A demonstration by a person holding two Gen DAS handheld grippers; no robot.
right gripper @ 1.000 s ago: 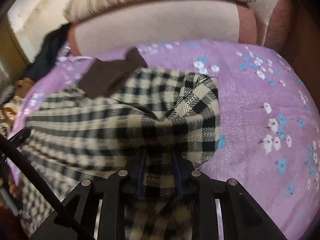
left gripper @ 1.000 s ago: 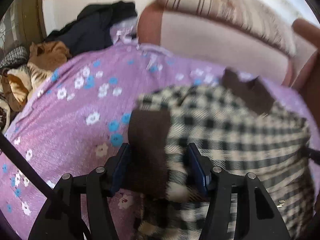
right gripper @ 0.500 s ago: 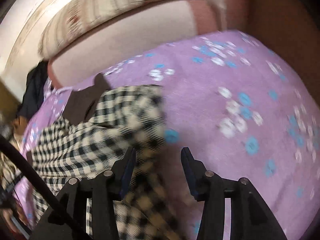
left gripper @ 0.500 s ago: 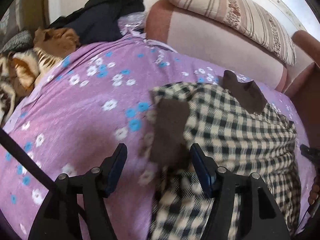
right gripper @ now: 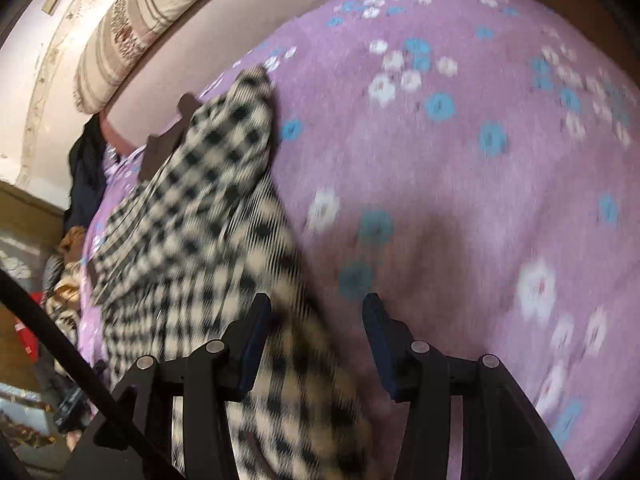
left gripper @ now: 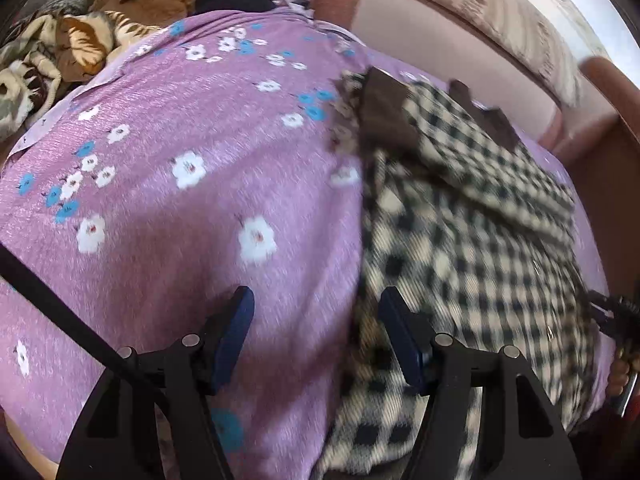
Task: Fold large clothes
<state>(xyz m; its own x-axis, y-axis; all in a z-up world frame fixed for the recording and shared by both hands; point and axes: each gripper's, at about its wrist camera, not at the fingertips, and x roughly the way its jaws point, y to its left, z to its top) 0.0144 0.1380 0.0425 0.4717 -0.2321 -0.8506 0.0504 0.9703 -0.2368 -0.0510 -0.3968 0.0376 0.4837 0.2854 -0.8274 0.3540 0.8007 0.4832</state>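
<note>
A black-and-cream checked garment (left gripper: 472, 240) with brown cuffs and collar lies partly folded on a purple flowered bedspread (left gripper: 180, 200). In the left wrist view it fills the right half; my left gripper (left gripper: 316, 328) is open and empty, over the bedspread at the garment's left edge. In the right wrist view the garment (right gripper: 208, 216) lies to the left; my right gripper (right gripper: 316, 336) is open and empty, its left finger over the garment's right edge. Both views are motion-blurred.
A pink headboard (left gripper: 432, 40) with a striped pillow (right gripper: 132, 28) runs along the far side. A heap of dark and brown clothes (left gripper: 100, 36) lies at the bed's far left. The other gripper's tip (left gripper: 616, 312) shows at the right edge.
Both grippers let go of the garment and opened. The left drew back and leftwards off the brown cuff. The right swung to the right over the bedspread.
</note>
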